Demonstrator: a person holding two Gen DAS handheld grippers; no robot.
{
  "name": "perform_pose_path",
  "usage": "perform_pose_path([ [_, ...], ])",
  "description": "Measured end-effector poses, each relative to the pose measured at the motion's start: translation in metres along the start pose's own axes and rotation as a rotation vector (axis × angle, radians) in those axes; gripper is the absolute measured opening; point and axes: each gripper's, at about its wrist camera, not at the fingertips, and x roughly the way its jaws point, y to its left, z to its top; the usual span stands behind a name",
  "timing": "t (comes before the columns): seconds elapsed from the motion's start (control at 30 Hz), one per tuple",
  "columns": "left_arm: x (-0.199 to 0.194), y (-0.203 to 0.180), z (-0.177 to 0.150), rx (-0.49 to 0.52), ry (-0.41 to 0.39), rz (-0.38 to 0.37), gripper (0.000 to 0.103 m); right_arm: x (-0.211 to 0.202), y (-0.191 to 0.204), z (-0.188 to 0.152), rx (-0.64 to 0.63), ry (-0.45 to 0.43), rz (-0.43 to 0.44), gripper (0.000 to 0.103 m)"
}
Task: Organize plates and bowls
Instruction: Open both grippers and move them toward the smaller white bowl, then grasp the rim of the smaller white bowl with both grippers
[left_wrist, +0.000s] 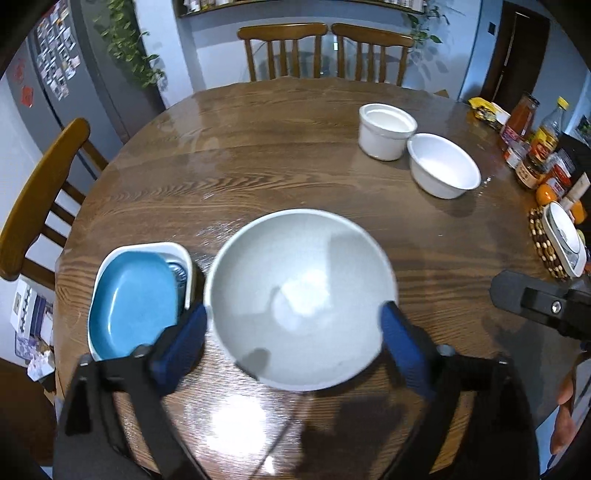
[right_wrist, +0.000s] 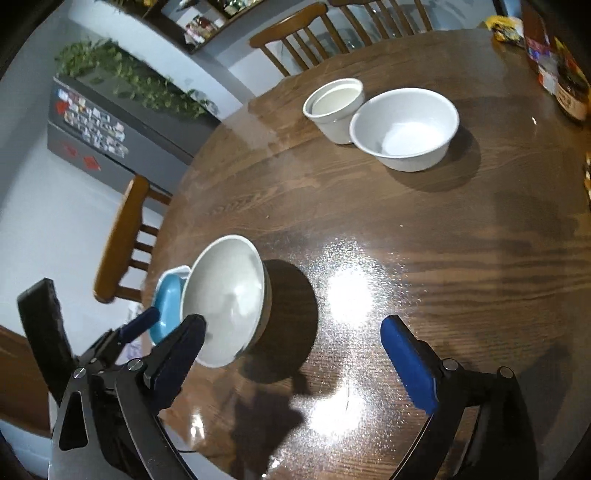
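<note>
Jaws on the left gripper (left_wrist: 293, 332) are spread wide around the grey bowl (left_wrist: 301, 302), low in the middle of the left wrist view, and nothing is gripped; the blue pads look clear of the rim or only just beside it, hard to call with the blur. The right gripper (right_wrist: 291, 354) is released too, only bare tabletop (right_wrist: 424, 258) between its fingers, with the grey bowl at the lower left of that view.

The grey bowl looks to be set down, so the step is probably best finished by lifting straight off it, so the rim isn't clipped. The next pickup is probably best taken across a rim, since glazed walls look slippery.

Just beside it, lower left, a blue dish (left_wrist: 133, 310) is nested in a white tray (left_wrist: 107, 266); something ribbed is tucked at its edge and can't be identified.

Further off, upper right, a white bowl (left_wrist: 443, 170) and a white pot (left_wrist: 386, 131) are touching or nearly so. Whether the pot holds a lid or an inner bowl can't be made out. Bottles (left_wrist: 546, 136) at the right edge are cut off.
</note>
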Motion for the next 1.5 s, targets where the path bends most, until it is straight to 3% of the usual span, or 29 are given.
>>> perform_pose_path([
  [0.47, -0.016, -0.088, 0.012, 0.162, -0.022, -0.086, 0.102, -0.092, -0.035, -0.028, -0.015, -0.21, -0.176, 0.096],
  [0.8, -0.025, -0.135, 0.012, 0.236, -0.035, -0.135, 0.102, -0.135, -0.071, -0.046, 0.028, -0.283, -0.244, 0.096],
  [0.93, -0.036, -0.144, 0.027, 0.237, -0.069, -0.14, 0.102, -0.15, -0.075, -0.046, 0.007, -0.309, -0.256, 0.096],
  [1.3, -0.1, -0.14, 0.117, 0.174, -0.298, -0.053, 0.102, -0.195, -0.037, 0.01, -0.177, -0.433, -0.296, 0.096],
  [1.5, -0.075, -0.126, 0.151, 0.117, -0.261, -0.001, 0.102, -0.18, -0.024, 0.061, -0.206, -0.416, -0.258, 0.096],
])
